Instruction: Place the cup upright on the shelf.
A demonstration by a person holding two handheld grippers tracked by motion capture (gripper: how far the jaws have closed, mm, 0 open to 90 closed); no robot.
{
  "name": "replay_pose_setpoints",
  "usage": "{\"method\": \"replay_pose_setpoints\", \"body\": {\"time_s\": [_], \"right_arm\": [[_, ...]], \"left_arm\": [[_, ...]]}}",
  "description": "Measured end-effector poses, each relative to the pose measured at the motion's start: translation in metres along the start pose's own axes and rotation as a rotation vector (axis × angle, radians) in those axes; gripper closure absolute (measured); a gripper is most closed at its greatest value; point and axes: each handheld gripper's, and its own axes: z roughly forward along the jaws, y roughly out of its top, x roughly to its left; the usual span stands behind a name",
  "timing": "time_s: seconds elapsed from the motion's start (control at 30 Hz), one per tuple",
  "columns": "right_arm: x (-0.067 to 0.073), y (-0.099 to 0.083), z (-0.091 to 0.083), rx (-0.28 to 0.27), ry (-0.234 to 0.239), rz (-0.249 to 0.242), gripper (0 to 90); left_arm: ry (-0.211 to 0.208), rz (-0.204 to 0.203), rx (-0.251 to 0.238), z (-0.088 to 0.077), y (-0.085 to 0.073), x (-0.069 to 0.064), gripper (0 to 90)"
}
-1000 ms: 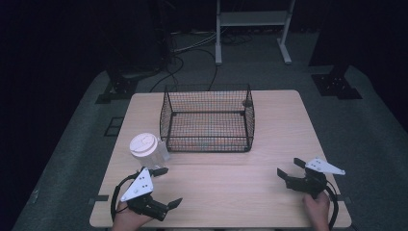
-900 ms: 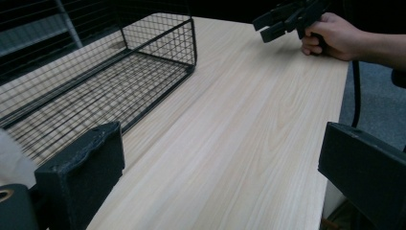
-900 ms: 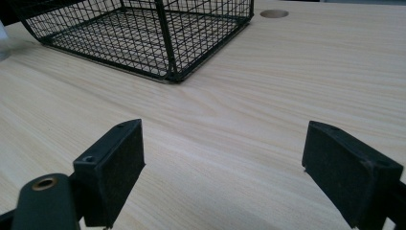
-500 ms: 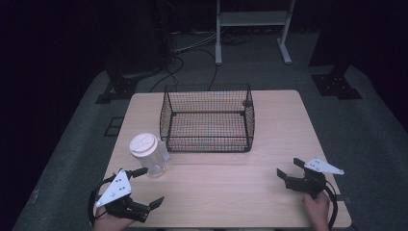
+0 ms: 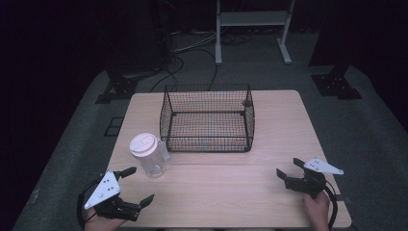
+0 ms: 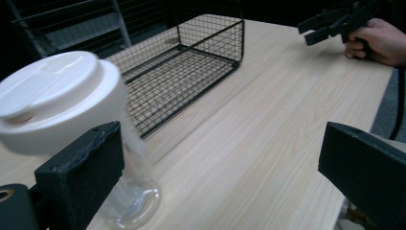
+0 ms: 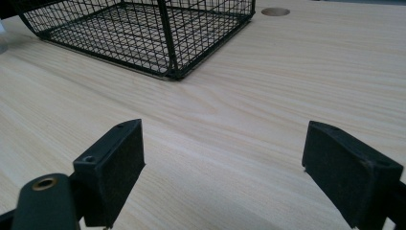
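Observation:
A clear plastic cup with a white lid [image 5: 146, 154] stands upright on the wooden table [image 5: 231, 183], just left of a black wire basket [image 5: 207, 118]. My left gripper [image 5: 138, 186] is open near the table's front left corner, below and slightly left of the cup and apart from it. In the left gripper view the cup [image 6: 52, 96] rises behind the left jaw, outside the gap of the gripper [image 6: 215, 182]. My right gripper [image 5: 289, 168] is open near the front right corner. Between its jaws [image 7: 225, 167] lies bare tabletop.
The basket [image 7: 139, 28] holds nothing that I can make out and sits at the table's middle back. A round cable hole [image 7: 275, 11] lies beyond it. In the left gripper view the other hand [image 6: 376, 40] holds its gripper far across the table. Dark floor and stand legs surround the table.
My left gripper has drawn back leftward and toward the front edge, away from the cup. The right gripper, cup and basket have not moved.

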Motion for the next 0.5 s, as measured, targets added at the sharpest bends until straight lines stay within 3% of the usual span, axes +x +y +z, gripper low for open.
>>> {"method": "replay_pose_setpoints", "body": {"time_s": [0.5], "right_arm": [[0.001,0.000,0.000,0.003,-0.002,-0.004,13.5]], "left_arm": [[0.069,-0.090,0.024,0.005,-0.018,0.042,1.0]]}}
